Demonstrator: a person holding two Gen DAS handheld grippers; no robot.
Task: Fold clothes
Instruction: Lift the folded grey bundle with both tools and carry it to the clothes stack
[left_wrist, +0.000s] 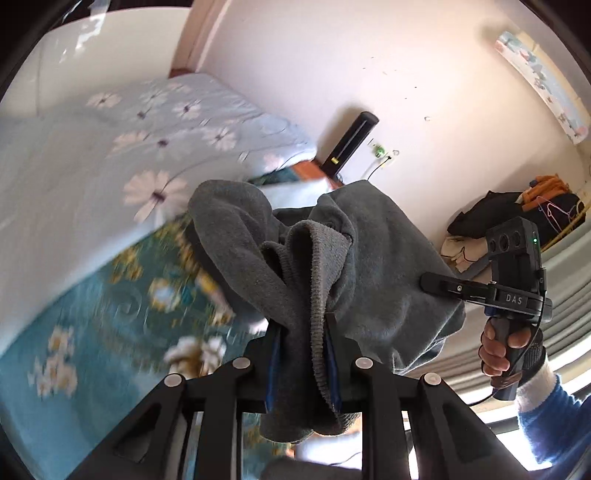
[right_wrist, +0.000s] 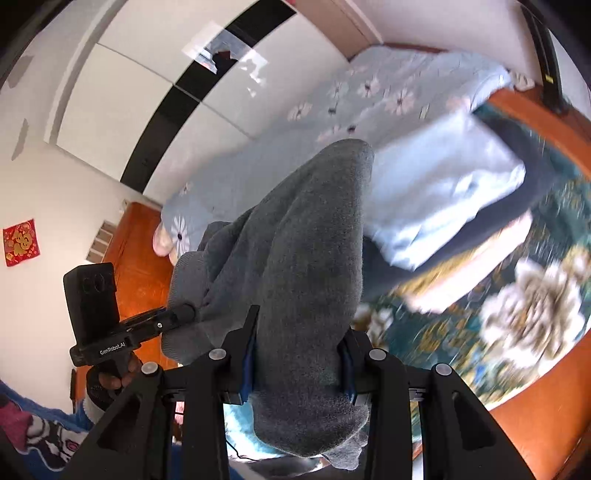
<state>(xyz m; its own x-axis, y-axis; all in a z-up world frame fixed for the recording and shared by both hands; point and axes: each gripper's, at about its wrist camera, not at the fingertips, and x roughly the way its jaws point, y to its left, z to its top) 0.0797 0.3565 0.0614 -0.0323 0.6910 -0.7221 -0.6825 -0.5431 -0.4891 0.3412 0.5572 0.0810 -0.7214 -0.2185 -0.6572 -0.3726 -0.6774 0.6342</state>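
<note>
In the left wrist view we see our left gripper (left_wrist: 304, 345) pinched narrow on a bunched, ribbed edge of the grey knitted fleece garment (left_wrist: 373, 258), the cloth squeezed between its two blue-lined pads and hanging down past them toward 6 o'clock. The rest of the garment rises in heavy folds toward 12 o'clock, clear of the teal floral bedspread (left_wrist: 92, 317), which is blurred. At 3 o'clock in that view our right hand (left_wrist: 504, 349) wraps around the black handle of the other tool, thumb and fingers curled tight, a blue sleeve with a white cuff (left_wrist: 546, 402) trailing toward 5 o'clock; that tool's finger reaches toward 9 o'clock into the garment's far edge. In the right wrist view our right gripper (right_wrist: 297, 360) is clamped on a thick roll of the same grey cloth, its jaws standing moderately apart around the bulk, and the fabric climbs from it toward 12 o'clock. At 8 o'clock there, our left hand (right_wrist: 110, 373) holds its own handle, the tool's finger pointing toward 3 o'clock and meeting the cloth. Beyond the garment lie a pale blue quilt with white daisy print (right_wrist: 369, 92) at 1 o'clock and a folded light blue cloth (right_wrist: 443, 195) at 2 o'clock on the bed. Both grippers point downward and away from us.
</note>
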